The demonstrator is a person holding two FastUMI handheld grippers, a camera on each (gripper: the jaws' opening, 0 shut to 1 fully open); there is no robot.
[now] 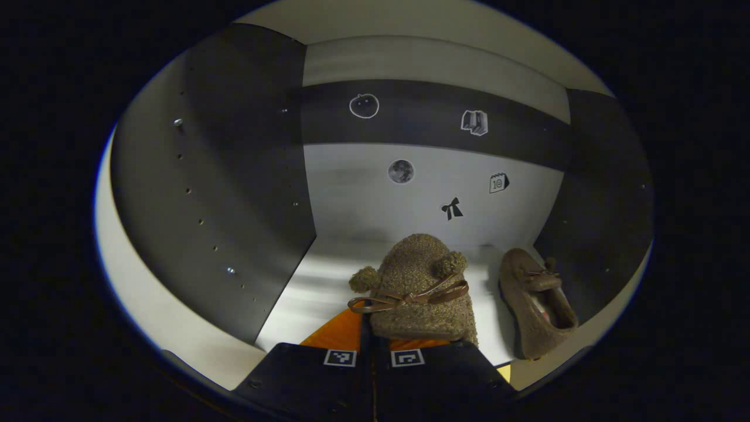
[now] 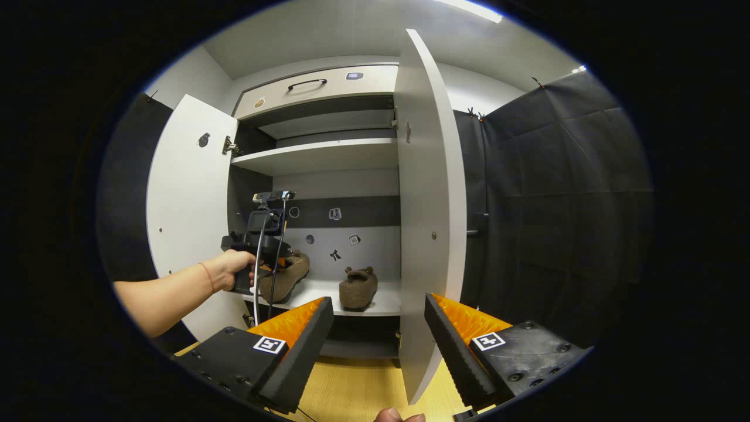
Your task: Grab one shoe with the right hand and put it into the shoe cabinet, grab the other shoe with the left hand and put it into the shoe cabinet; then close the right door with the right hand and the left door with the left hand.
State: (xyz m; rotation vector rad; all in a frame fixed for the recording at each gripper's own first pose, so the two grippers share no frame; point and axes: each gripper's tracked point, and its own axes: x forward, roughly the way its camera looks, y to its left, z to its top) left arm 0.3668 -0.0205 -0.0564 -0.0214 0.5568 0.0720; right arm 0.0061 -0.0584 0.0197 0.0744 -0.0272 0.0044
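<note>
A: Setting? Quick.

B: Booth with black cloth walls, wood floor [image 2: 357, 390], and a white cabinet [image 2: 319, 157] with both doors open. Left door [image 2: 187, 205] is swung wide, right door [image 2: 430, 193] stands edge-on to the right gripper view. Drawer [image 2: 319, 88] on top, a shelf under it, small stickers on the back wall.

A: Shoes?

B: Two fuzzy brown ones, both in the lower compartment. Right shoe [image 2: 358, 287] sits on the bottom shelf [image 1: 328, 281], free, toe pointing out. In the left gripper view it's at the right [image 1: 536, 302], near the side wall.

A: The other?

B: Left shoe [image 1: 419, 287], pom-poms and a bow on top, is gripped by the left gripper [image 1: 374, 343]. Jaws closed on its heel end, fingers nearly meeting. Whether the sole touches the shelf, I can't tell.

A: From the other side?

B: Right gripper view shows a hand [image 2: 231, 268] holding that gripper [image 2: 275, 266] inside the cabinet, the shoe [image 2: 290, 272] in front of it, left of the free one and apart from it.

A: Right gripper?

B: Right gripper [image 2: 378, 328] is outside the cabinet, jaws wide apart, nothing between them, near the right door's lower edge.
</note>
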